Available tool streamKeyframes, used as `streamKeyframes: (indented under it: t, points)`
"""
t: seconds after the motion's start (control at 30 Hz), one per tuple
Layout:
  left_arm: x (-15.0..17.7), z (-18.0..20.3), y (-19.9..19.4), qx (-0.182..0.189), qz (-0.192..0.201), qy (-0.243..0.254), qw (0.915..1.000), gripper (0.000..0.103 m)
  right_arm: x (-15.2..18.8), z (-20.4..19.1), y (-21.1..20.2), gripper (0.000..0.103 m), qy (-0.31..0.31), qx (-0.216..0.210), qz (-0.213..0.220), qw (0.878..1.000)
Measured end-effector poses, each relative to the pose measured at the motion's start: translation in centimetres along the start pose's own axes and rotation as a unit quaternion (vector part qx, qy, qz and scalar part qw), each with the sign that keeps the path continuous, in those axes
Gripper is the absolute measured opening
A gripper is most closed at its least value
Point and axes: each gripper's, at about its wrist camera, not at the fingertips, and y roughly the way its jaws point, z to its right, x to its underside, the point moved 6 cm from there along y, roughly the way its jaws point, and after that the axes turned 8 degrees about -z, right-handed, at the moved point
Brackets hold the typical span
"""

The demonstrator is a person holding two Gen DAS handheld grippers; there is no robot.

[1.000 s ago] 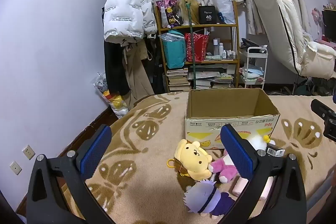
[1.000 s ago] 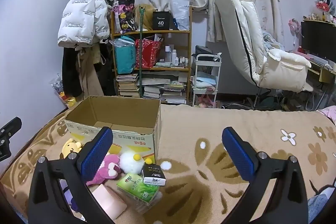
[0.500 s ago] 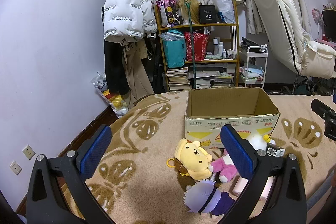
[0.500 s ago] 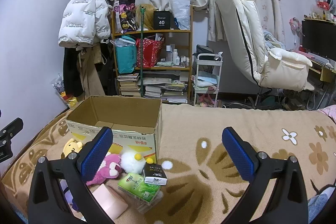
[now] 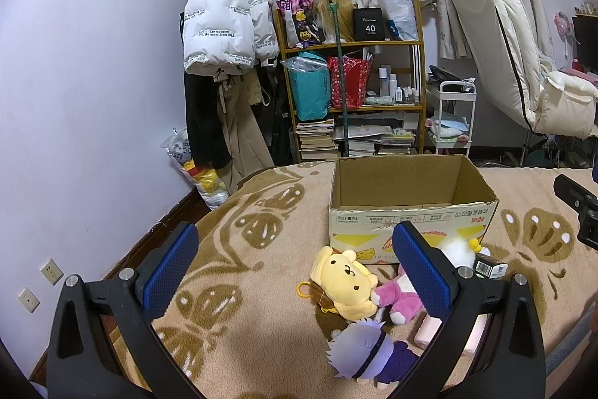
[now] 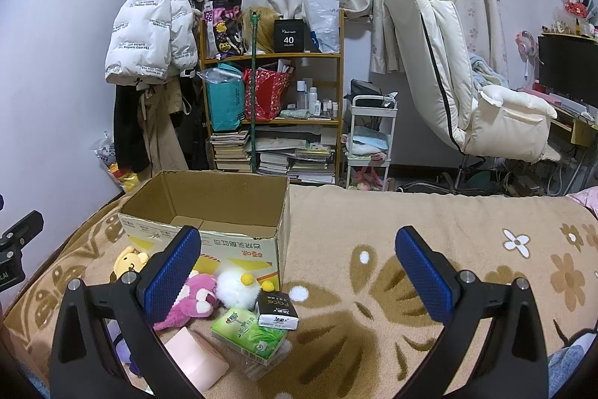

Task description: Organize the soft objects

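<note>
An empty cardboard box (image 5: 407, 215) (image 6: 209, 230) stands open on the tan blanket. In front of it lie a yellow bear plush (image 5: 345, 281) (image 6: 129, 260), a pink plush (image 5: 396, 300) (image 6: 194, 298), a white fluffy chick (image 6: 239, 288) (image 5: 458, 249) and a purple-haired doll (image 5: 368, 354). My left gripper (image 5: 295, 266) hovers open above the blanket, left of the bear. My right gripper (image 6: 297, 272) hangs open right of the pile, holding nothing.
A green tissue pack (image 6: 248, 333), a black-and-white small box (image 6: 276, 311) and a pink block (image 6: 196, 358) lie beside the plush toys. A cluttered shelf (image 6: 273, 114), hanging coats (image 5: 224, 70), a white cart (image 6: 372, 141) and a cream recliner (image 6: 467, 88) stand beyond the bed.
Both grippers stay open and nearly still; the right wrist view has drifted very slightly. No object has moved.
</note>
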Motion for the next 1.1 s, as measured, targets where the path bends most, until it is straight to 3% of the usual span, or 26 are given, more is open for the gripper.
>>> streamKeyframes:
  t: [1.1]
  points:
    - [0.03,0.00,-0.02,-0.001,-0.002,0.002,1.0000,0.102,-0.06,-0.44,-0.28,0.103,-0.004,-0.007,0.000,1.000]
